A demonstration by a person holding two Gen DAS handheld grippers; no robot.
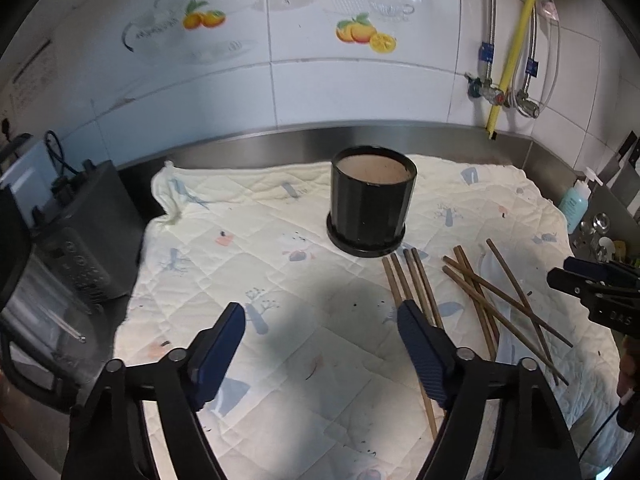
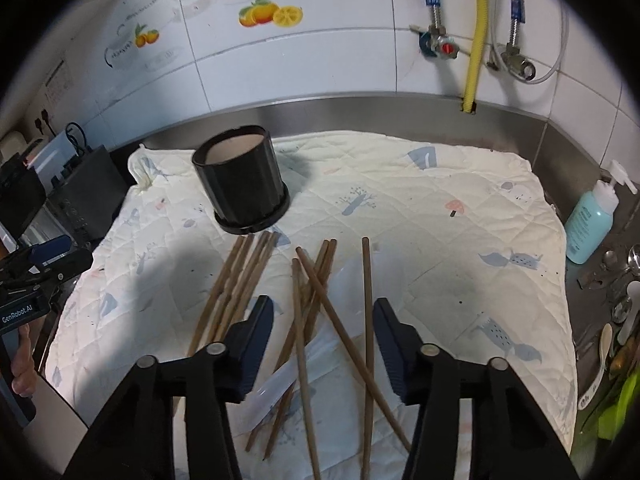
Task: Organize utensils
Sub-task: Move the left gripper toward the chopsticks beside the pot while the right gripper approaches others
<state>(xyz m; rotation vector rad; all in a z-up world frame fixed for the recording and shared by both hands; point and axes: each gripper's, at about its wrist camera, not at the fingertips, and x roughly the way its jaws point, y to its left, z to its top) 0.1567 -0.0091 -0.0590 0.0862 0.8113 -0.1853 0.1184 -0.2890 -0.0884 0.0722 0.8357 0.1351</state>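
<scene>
Brown chopsticks are spread on the quilted cloth covering the worktop, just before the black pot. The right claw is held apart above them, nothing gripped. The left claw is likewise parted, empty.

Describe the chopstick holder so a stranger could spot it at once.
Find the pale quilted cloth spread over the steel counter below the tiled wall. Toward its back stands a black round pot on a black saucer, empty, pinkish inside. Brown chopsticks lie flat before it; it alone stands upright.
</scene>
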